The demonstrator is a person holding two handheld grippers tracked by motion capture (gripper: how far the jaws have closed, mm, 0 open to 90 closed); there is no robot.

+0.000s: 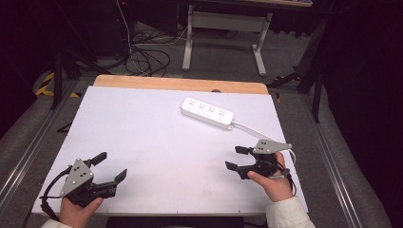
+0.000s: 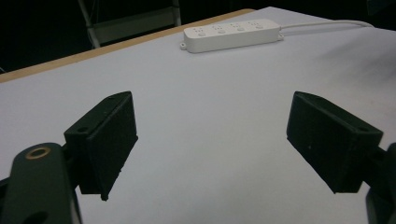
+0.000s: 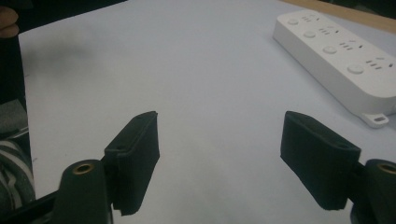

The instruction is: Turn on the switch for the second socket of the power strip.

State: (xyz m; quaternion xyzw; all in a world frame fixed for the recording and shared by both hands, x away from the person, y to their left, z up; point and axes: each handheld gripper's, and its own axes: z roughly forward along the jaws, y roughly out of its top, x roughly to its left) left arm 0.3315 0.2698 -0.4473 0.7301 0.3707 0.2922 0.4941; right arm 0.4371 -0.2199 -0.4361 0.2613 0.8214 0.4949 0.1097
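On the far right part of the white worktop [image 1: 142,142] lies a white power strip [image 1: 207,113], flat on its back and set at a slant, its cord [image 1: 252,128] running off its right end toward the near right edge. It is well apart from the left tongs [image 1: 110,167] and nearer to the right tongs [image 1: 235,157], though touched by neither.

The strip is a long, slim block with rounded ends. Its top carries four socket groups in a row, each with a round button beside it, as the right gripper view shows [image 3: 338,51]. A small mounting tab sticks out at each end [image 3: 376,119]. The shell looks like smooth, hard moulded plastic.

Judged from that, it should handle as a stiff, fairly light thing that will not bend or crush under a grip, but whose glossy sides may slip between the pads. The likeliest hold is across its narrow width near the middle, pads on the two long side walls, so it stays balanced. A grip near one end would probably let it swing. The cord is the soft part. It may drag or tug the strip round when lifted, so it wants watching.

Both pairs of tongs stand wide open with nothing between them: the left pair [image 2: 210,144] faces bare worktop, and the right pair [image 3: 219,163] does likewise, with the strip ahead and to the side.
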